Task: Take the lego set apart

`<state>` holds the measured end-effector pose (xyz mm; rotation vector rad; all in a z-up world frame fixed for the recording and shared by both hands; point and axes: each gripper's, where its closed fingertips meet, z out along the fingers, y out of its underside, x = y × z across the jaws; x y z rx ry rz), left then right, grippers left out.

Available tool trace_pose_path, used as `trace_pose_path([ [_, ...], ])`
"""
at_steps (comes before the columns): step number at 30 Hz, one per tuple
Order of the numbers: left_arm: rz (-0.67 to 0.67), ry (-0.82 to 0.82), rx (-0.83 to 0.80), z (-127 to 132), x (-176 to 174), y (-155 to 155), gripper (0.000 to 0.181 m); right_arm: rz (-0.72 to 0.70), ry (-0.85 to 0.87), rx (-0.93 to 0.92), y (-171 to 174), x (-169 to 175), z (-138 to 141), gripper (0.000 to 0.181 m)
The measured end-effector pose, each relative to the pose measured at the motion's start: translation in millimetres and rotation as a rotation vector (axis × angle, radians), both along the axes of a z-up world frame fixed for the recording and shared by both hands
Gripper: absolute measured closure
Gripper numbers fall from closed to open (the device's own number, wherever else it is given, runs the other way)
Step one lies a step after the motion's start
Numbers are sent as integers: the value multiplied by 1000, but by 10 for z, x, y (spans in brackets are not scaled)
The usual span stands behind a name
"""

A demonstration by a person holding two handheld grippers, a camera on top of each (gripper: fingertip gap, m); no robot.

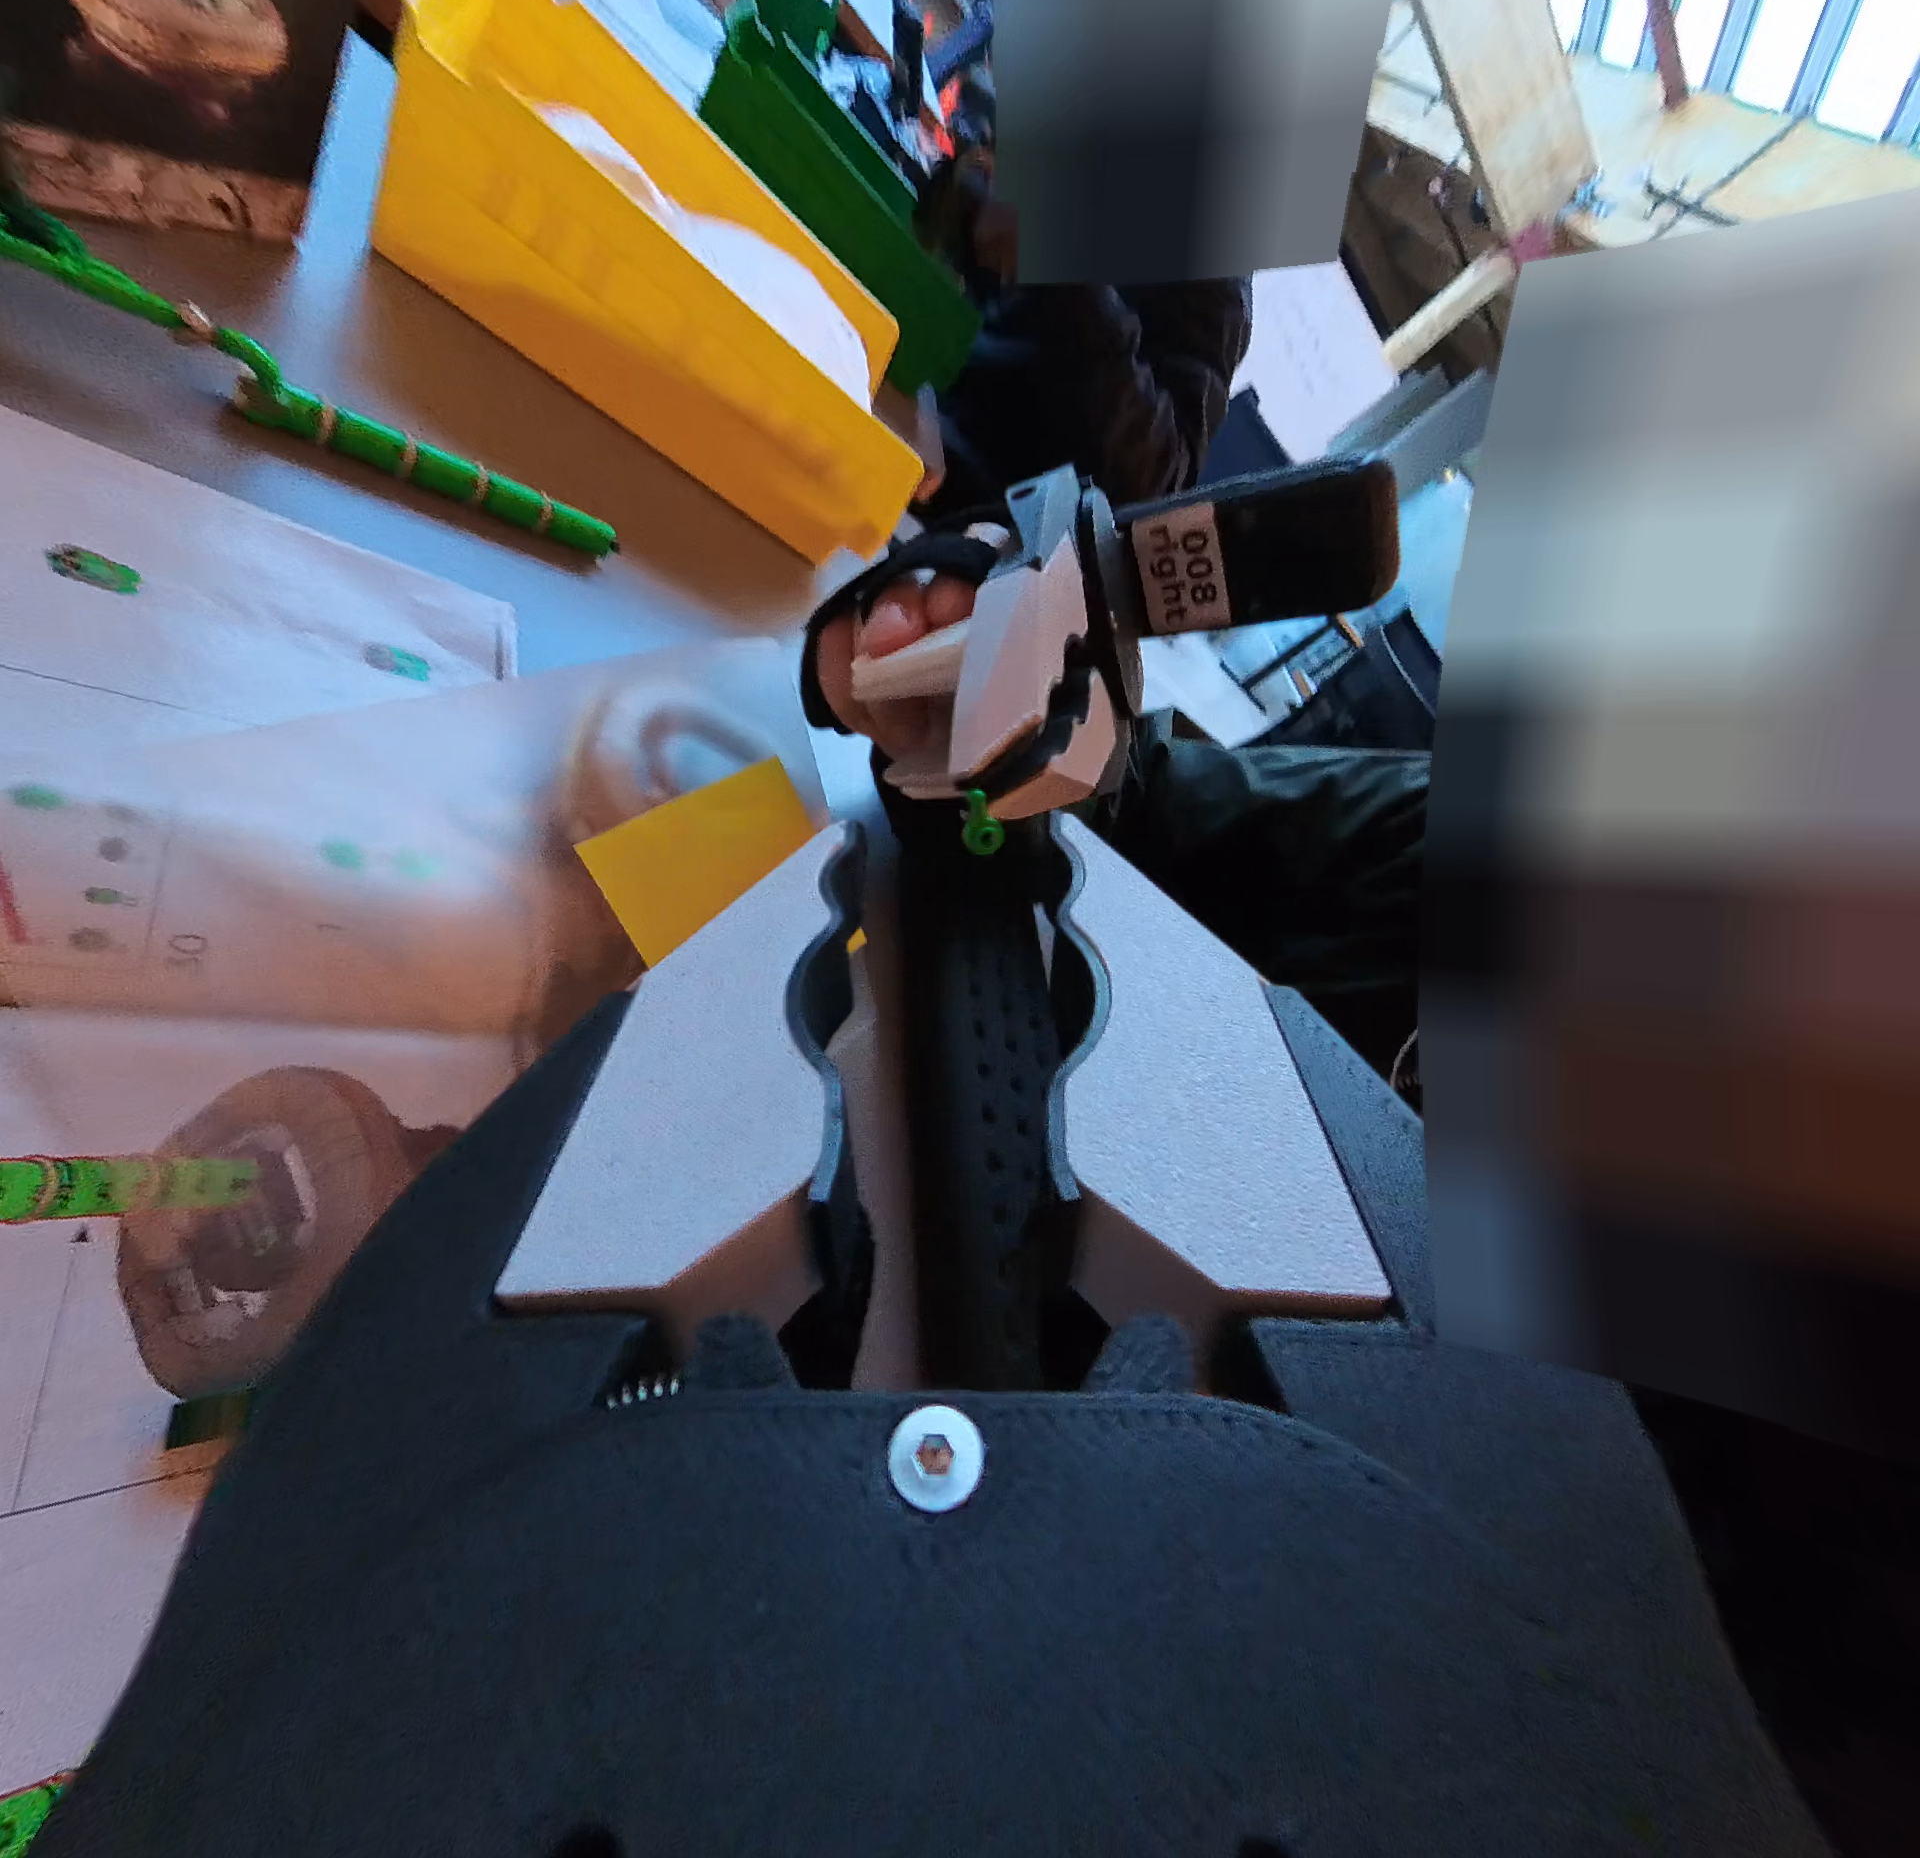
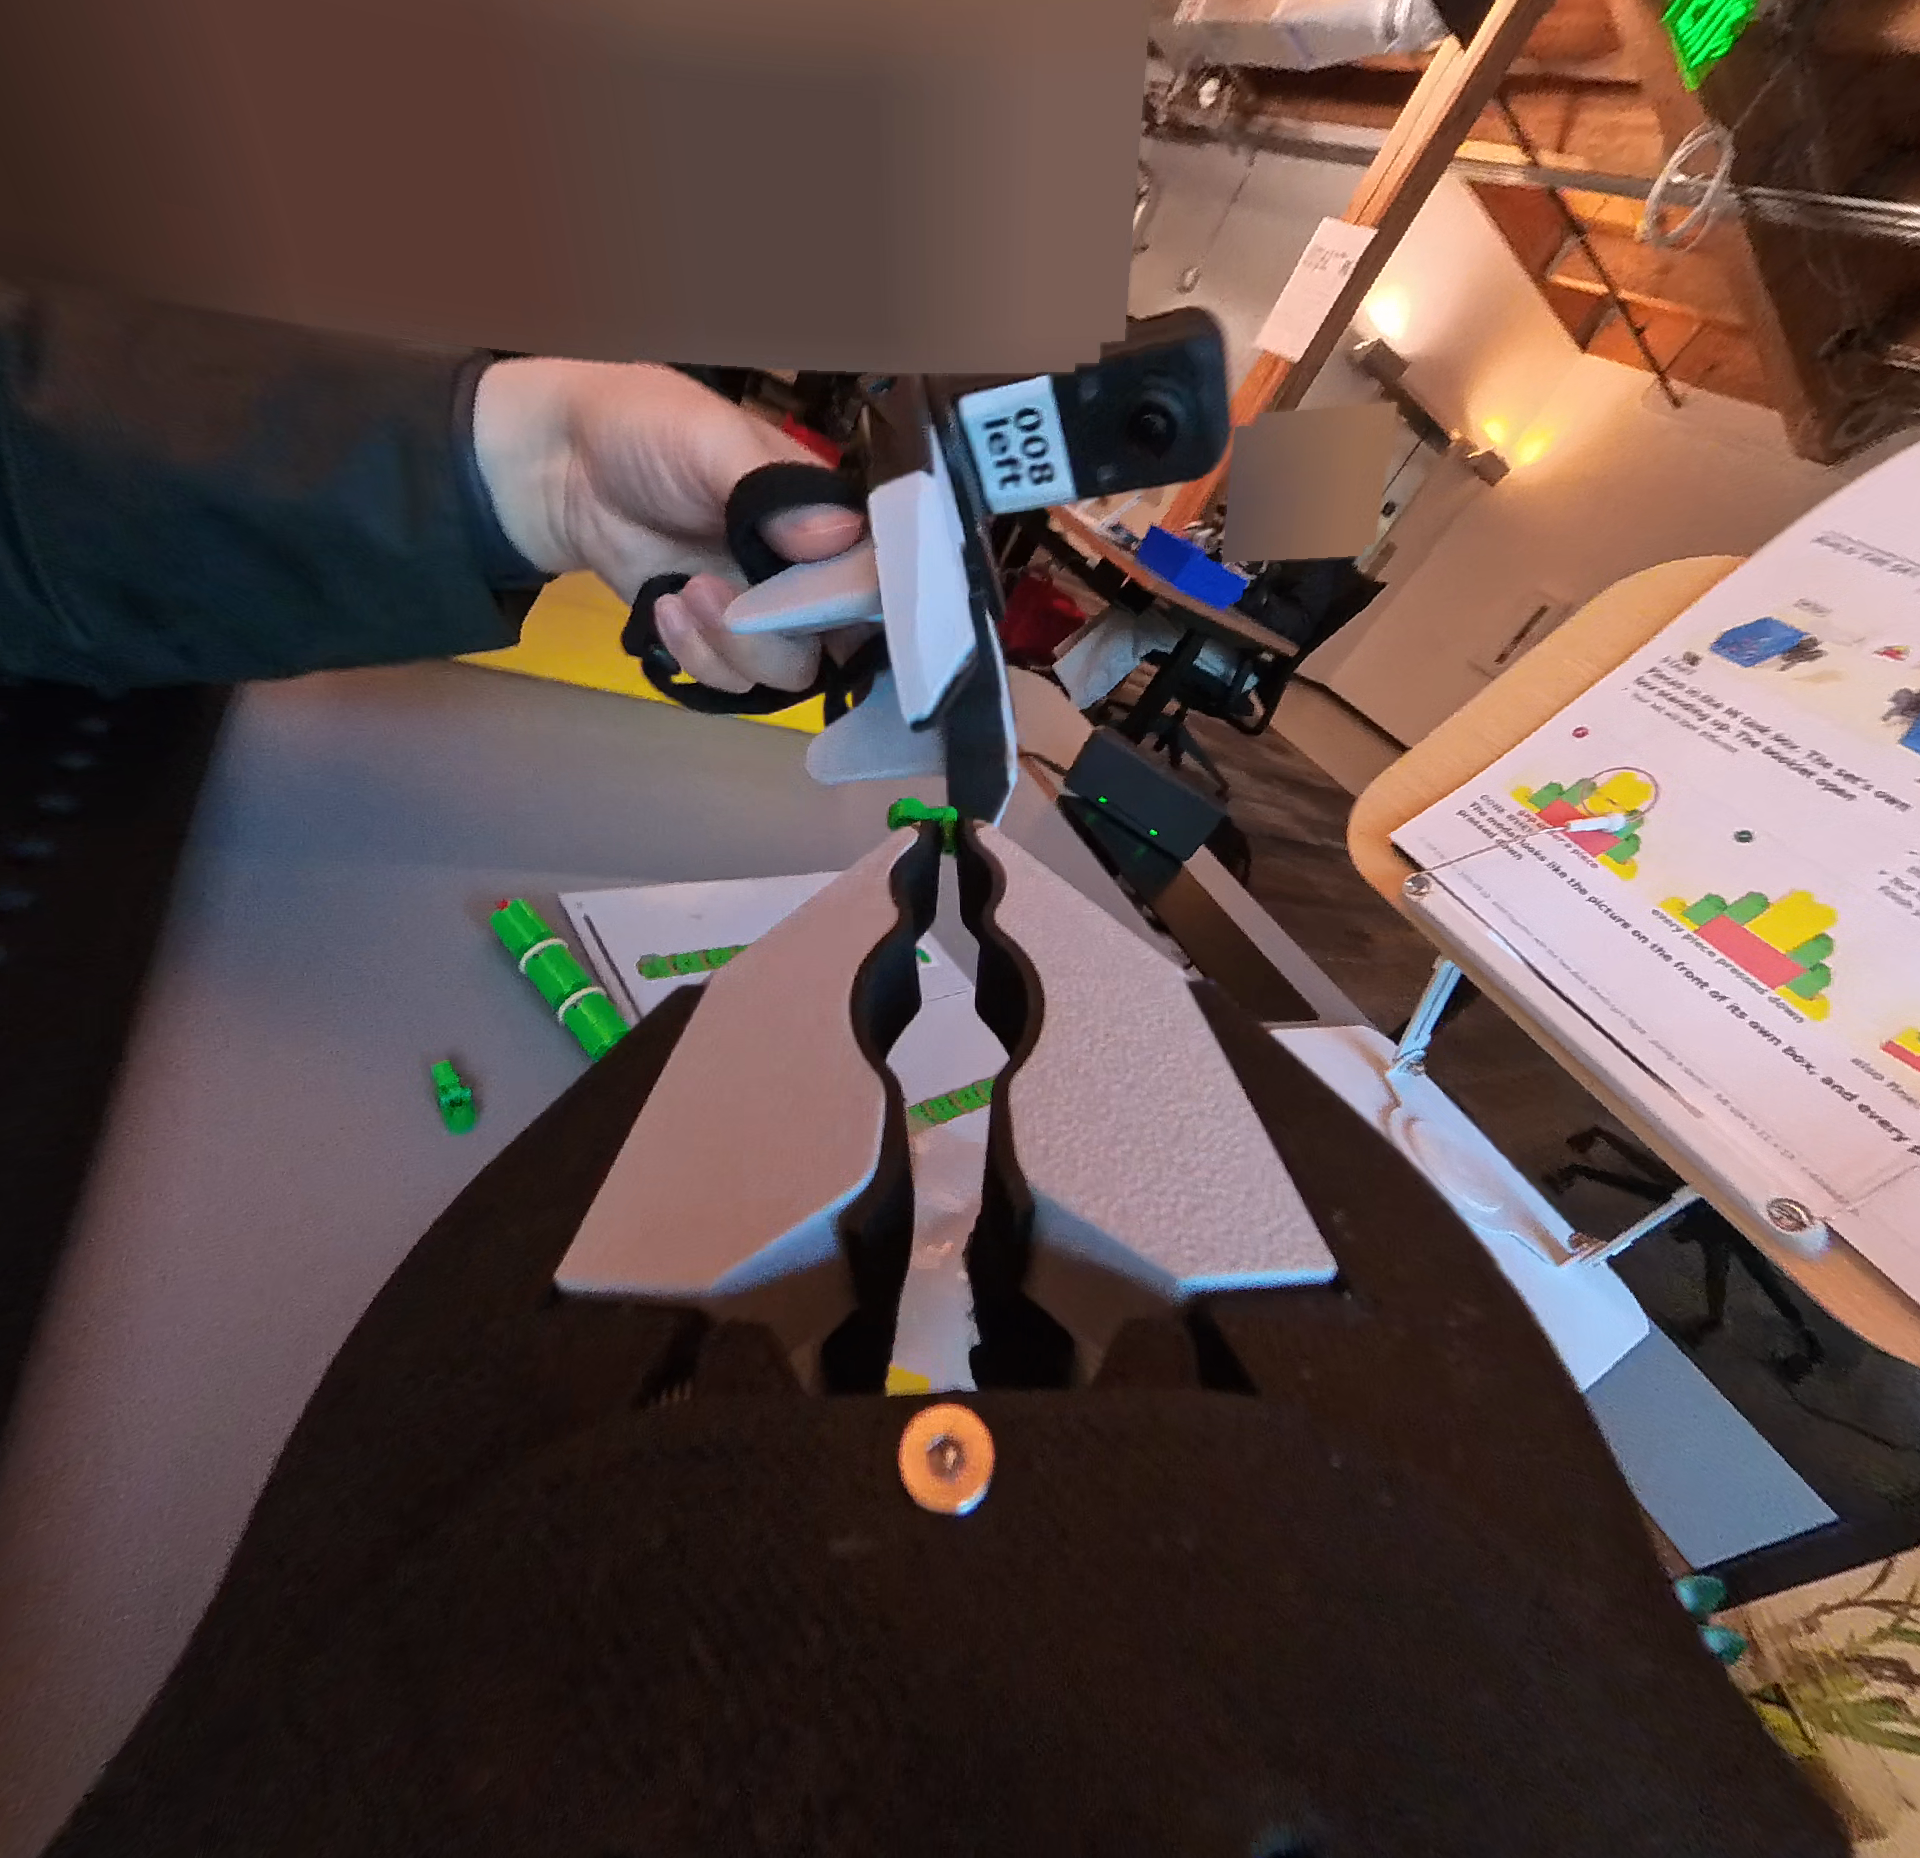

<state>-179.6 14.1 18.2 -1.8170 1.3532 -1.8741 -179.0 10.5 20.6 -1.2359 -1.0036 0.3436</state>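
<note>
A yellow bin (image 1: 623,250) sits on the bench (image 1: 436,385), with a green bin (image 1: 831,177) just behind it. A flat yellow sheet (image 1: 696,858) lies on printed paper pages (image 1: 239,624) spread over the bench. To the right side, a wooden board (image 2: 1538,686) carries a printed instruction sheet (image 2: 1714,873) with coloured brick pictures. A black box (image 2: 1138,800) with small green lights rests past the bench edge.

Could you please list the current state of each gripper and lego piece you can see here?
Left gripper: nearly shut, tips at the tiny green lego piece.
Right gripper: shut on the tiny green lego piece.
Tiny green lego piece: held in the air between both grippers' tips.
Long green segmented lego stalk: lying flat on the table.
Small loose green lego piece: lying apart from the stalk.
</note>
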Motion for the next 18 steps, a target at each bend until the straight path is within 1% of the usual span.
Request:
trace_pose_path([
  [3,27,-59,24,74,-11,55,154,-21,26,10,20,60,56,180],
  [7,4,-26,61,-24,90,-47,157,-48,-11,12,61,59,-7,180],
  [8,-8,-10,55,-59,112,-78,163,-51,-28,15,63,48,-28,180],
  [9,-18,2,48,-92,128,-98,173,-57,-39,23,65,43,-37,180],
  [10,-21,9,39,-116,138,-102,175,-61,-47,28,68,39,-46,180],
  [12,-19,6,18,-128,141,-85,175,-64,-53,33,82,43,-60,180],
  [14,-26,17,39,-147,126,-83,176,-39,-38,18,77,32,-77,179],
  [16,-20,47,78,-152,75,-62,175,-33,-7,32,77,48,-44,167],
  [18,16,108,161,-134,-66,32,175,-35,1,42,80,76,-27,166],
])
